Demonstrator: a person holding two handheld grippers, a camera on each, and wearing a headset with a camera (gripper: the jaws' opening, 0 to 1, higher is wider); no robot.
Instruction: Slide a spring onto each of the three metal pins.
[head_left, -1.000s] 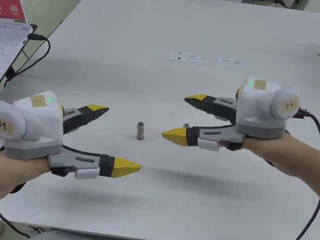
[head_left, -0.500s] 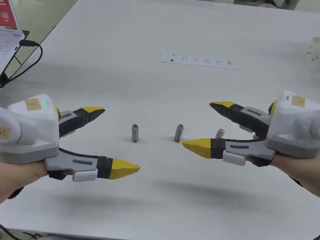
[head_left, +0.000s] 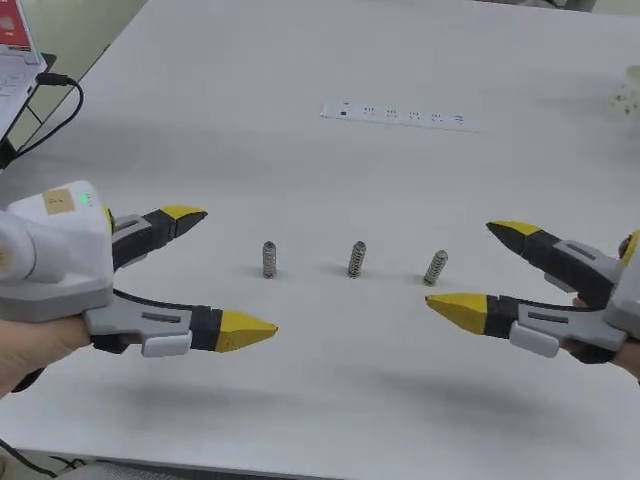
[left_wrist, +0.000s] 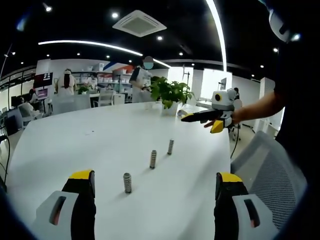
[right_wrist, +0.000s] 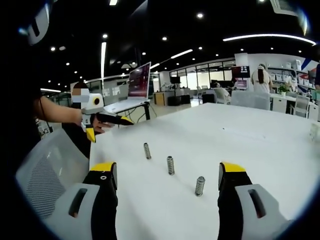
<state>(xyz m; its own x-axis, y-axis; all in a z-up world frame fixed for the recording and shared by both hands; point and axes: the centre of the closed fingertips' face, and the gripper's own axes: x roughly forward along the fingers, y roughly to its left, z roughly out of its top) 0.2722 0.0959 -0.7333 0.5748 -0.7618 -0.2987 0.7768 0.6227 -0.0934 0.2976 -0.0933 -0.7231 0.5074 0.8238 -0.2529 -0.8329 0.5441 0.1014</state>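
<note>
Three upright springs stand in a row on the white table: the left spring (head_left: 269, 259) (left_wrist: 127, 182) (right_wrist: 147, 150), the middle spring (head_left: 357, 259) (left_wrist: 153, 159) (right_wrist: 170, 165) and the right spring (head_left: 436, 267) (left_wrist: 170, 146) (right_wrist: 200, 185). Whether a pin stands inside each spring I cannot tell. My left gripper (head_left: 222, 270) (left_wrist: 155, 182) (right_wrist: 107, 124) hovers open, left of the row, nothing between its yellow-tipped jaws. My right gripper (head_left: 483, 268) (right_wrist: 167, 172) (left_wrist: 204, 121) hovers open to the right of the row, also holding nothing.
A white power strip (head_left: 399, 115) lies flat farther back on the table (head_left: 300, 150). A laptop (head_left: 15, 50) with a black cable (head_left: 55, 110) sits at the far left edge. A potted plant (left_wrist: 170, 95) stands at the table's far end.
My right gripper has drawn back to the right, uncovering the middle and right springs. The left gripper has hardly moved.
</note>
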